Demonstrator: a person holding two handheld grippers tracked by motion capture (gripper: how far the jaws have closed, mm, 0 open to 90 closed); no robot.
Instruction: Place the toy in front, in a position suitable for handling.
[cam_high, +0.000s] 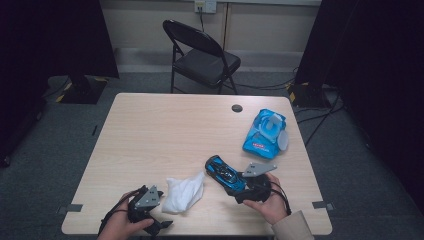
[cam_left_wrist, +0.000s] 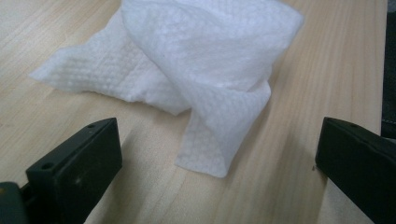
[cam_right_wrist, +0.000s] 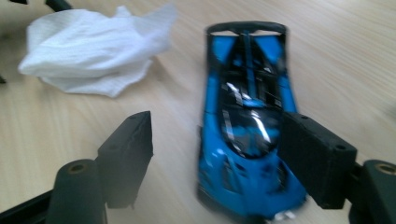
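Right fingers (cam_right_wrist: 217, 154) spread, the blue car (cam_right_wrist: 247, 135) between them; left fingers (cam_left_wrist: 219, 163) spread, a wipe (cam_left_wrist: 187, 60) just ahead.

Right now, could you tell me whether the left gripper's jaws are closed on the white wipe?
No, the left gripper stands open, and the white wipe lies loose on the table ahead of its jaws.

Black folding chair (cam_high: 202, 55) on grey carpet (cam_high: 40, 165), black curtains (cam_high: 50, 35) either side.

Materials and finishes on the table

Glossy blue-and-black toy car (cam_right_wrist: 247, 126); soft, embossed white wipe (cam_left_wrist: 196, 70); pale matt wood-grain table (cam_high: 150, 130); shiny blue plastic wipes pack (cam_high: 261, 137); matt black gripper jaws.
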